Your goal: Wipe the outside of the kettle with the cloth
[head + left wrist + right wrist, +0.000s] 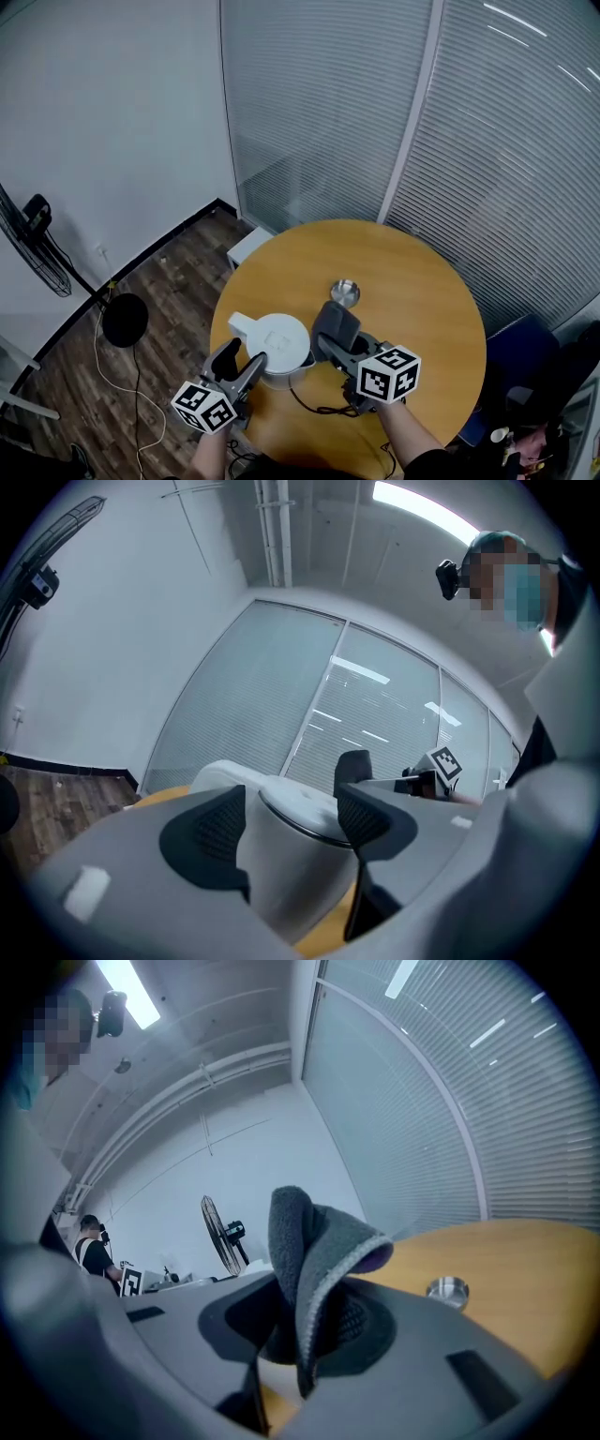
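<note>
Head view: the white kettle [281, 345] stands at lower centre of the frame on a round wooden table [412, 281]. The left gripper [242, 364] straddles its body, jaws spread wide and apparently not pressing. The right gripper [333, 347] pinches a soft grey cloth [337, 323]. The kettle's smooth, rigid shell looks slippery, so it is probably best steadied low on the body.

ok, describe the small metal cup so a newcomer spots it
Find the round wooden table. Past the white kettle, toward the blinds, sits a small cup. It's the only shiny metal thing there, standing alone.
</note>
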Tool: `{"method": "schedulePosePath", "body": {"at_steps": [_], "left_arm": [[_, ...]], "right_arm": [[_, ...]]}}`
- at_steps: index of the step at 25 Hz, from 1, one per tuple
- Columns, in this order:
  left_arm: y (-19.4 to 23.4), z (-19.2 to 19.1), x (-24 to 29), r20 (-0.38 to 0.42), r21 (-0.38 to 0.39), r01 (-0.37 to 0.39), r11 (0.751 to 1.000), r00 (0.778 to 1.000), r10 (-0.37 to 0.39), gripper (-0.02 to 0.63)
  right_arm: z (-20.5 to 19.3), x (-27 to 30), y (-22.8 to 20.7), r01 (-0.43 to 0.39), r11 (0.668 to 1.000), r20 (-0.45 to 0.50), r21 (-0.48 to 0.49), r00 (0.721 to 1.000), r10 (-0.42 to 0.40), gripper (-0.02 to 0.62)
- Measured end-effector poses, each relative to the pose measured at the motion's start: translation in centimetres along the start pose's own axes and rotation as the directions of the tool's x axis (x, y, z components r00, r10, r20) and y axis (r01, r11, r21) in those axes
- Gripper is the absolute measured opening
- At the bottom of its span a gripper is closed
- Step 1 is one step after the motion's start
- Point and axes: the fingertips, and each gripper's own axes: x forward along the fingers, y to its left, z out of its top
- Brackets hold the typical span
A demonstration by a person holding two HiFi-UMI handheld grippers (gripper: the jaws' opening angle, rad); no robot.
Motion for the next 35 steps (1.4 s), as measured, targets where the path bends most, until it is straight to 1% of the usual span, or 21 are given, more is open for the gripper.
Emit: {"method": "schedulePosePath", "body": {"at_steps": [2, 5, 7, 11, 15, 17, 21, 23, 26, 28, 31, 33, 35], "left_arm": [[0.1, 0.0, 0.3, -0.016, -0.019, 0.022, 1.0, 1.0, -0.022, 0.293], [0.0, -0.1, 0.5, -0.039, -0.049, 0.08, 0.996, 0.996, -0.081, 0.291], [0.1, -0.1, 0.6, -0.049, -0.058, 0.113, 0.992, 0.992, -0.116, 0.291], [0.2, 0.0, 0.7, -0.052, -0.055, 0.144, 0.988, 0.988, -0.147, 0.293], [0.5, 0.0, 0.3, -0.054, -0.065, 0.138, 0.988, 0.988, -0.142, 0.293], [0.5, 0.0, 0.4, -0.056, -0.062, 0.136, 0.989, 0.989, -0.14, 0.292], [0.2, -0.2, 0.5, -0.055, -0.063, 0.129, 0.99, 0.99, -0.133, 0.291], [0.2, -0.2, 0.5, -0.052, -0.07, 0.125, 0.99, 0.99, -0.129, 0.291], [0.3, -0.2, 0.2, -0.043, -0.075, 0.121, 0.99, 0.991, -0.125, 0.291], [0.3, -0.2, 0.1, -0.035, -0.079, 0.118, 0.99, 0.992, -0.121, 0.291], [0.2, -0.3, 0.1, -0.028, -0.085, 0.113, 0.99, 0.993, -0.116, 0.291], [0.1, -0.3, 0.2, -0.03, -0.085, 0.111, 0.99, 0.993, -0.114, 0.291], [0.1, -0.4, 0.1, -0.032, -0.084, 0.109, 0.99, 0.993, -0.112, 0.291]], "right_arm": [[-0.2, 0.6, -0.1, -0.002, 1.0, 0.003, 0.021, 1.0, 0.002, 0.101], [-0.8, 1.1, -0.8, -0.002, 0.999, 0.003, 0.053, 1.0, 0.002, 0.101], [-1.6, 1.7, -1.3, 0.003, 0.998, -0.014, 0.06, 1.0, -0.002, 0.101], [-5.1, 3.0, -2.9, 0.022, 0.997, -0.075, 0.075, 0.997, -0.016, 0.101], [-9.6, 4.5, -4.6, 0.047, 0.99, -0.138, 0.129, 0.99, -0.029, 0.101], [-12.1, 5.3, -5.7, 0.075, 0.987, -0.19, 0.143, 0.981, -0.047, 0.101], [-17.0, 6.2, -7.5, 0.124, 0.979, -0.293, 0.161, 0.953, -0.072, 0.101], [-18.8, 6.5, -8.0, 0.138, 0.977, -0.34, 0.163, 0.937, -0.076, 0.101], [-20.9, 7.0, -8.2, 0.15, 0.979, -0.408, 0.14, 0.909, -0.081, 0.101], [-21.6, 7.0, -8.3, 0.152, 0.979, -0.428, 0.133, 0.9, -0.081, 0.101], [-21.5, 6.6, -8.5, 0.152, 0.98, -0.436, 0.126, 0.896, -0.083, 0.101], [-19.9, 6.2, -8.8, 0.157, 0.984, -0.415, 0.083, 0.903, -0.109, 0.101], [-16.8, 5.7, -9.0, 0.155, 0.988, -0.36, -0.005, 0.921, -0.146, 0.101]]}}
